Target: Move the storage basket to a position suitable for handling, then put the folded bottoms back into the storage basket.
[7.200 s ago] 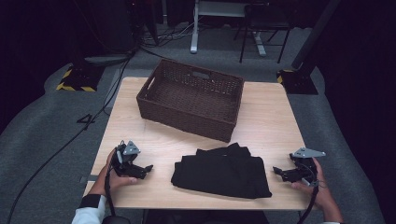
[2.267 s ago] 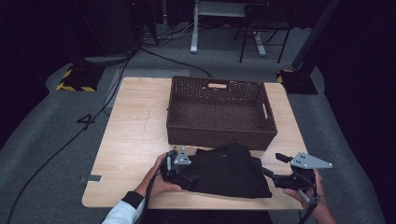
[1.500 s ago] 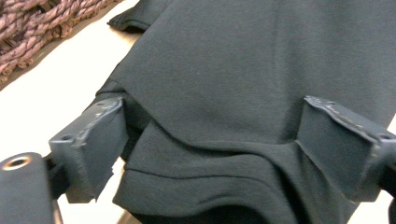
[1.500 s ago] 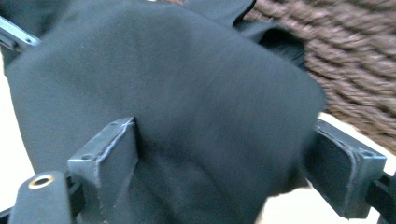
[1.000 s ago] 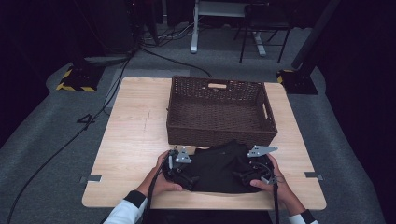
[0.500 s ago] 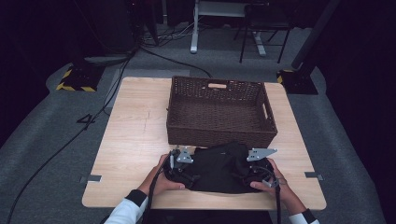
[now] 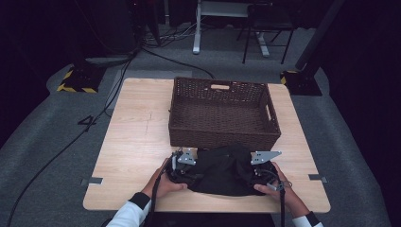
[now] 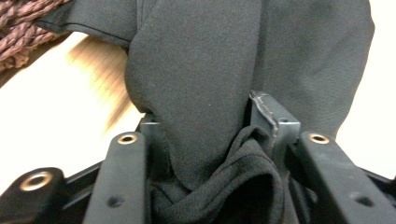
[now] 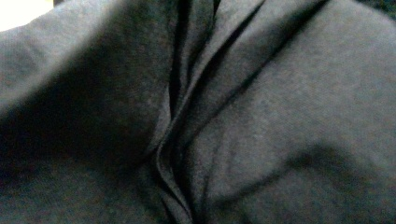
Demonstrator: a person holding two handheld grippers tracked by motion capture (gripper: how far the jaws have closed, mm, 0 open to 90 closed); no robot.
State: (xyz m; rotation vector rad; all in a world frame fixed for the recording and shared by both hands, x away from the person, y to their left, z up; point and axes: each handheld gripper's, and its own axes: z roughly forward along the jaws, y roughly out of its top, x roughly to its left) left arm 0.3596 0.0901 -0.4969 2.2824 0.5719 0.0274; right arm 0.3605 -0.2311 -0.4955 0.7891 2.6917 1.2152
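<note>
A black folded garment (image 7: 224, 170) lies on the wooden table (image 7: 137, 137), just in front of a brown wicker basket (image 7: 220, 137). My left gripper (image 7: 189, 171) is at the garment's left end and my right gripper (image 7: 257, 172) is at its right end. Both pairs of jaws have just been closing with cloth between them. In the left gripper view, the gripper (image 8: 212, 140) pinches a bunched fold of the garment (image 8: 201, 70). In the right gripper view, creased black cloth (image 9: 280, 116) lies close against the camera and hides the jaws.
The basket is empty and stands square to the table, its front wall touching the garment's far edge. A corner of its weave (image 8: 18, 23) appears in the left gripper view. Bare tabletop lies to the left. Cables and stands sit on the floor beyond.
The basket went from angled at the left to square at the centre. Both grippers moved in from the table's sides onto the garment's ends, which has bunched narrower between them over the last second.
</note>
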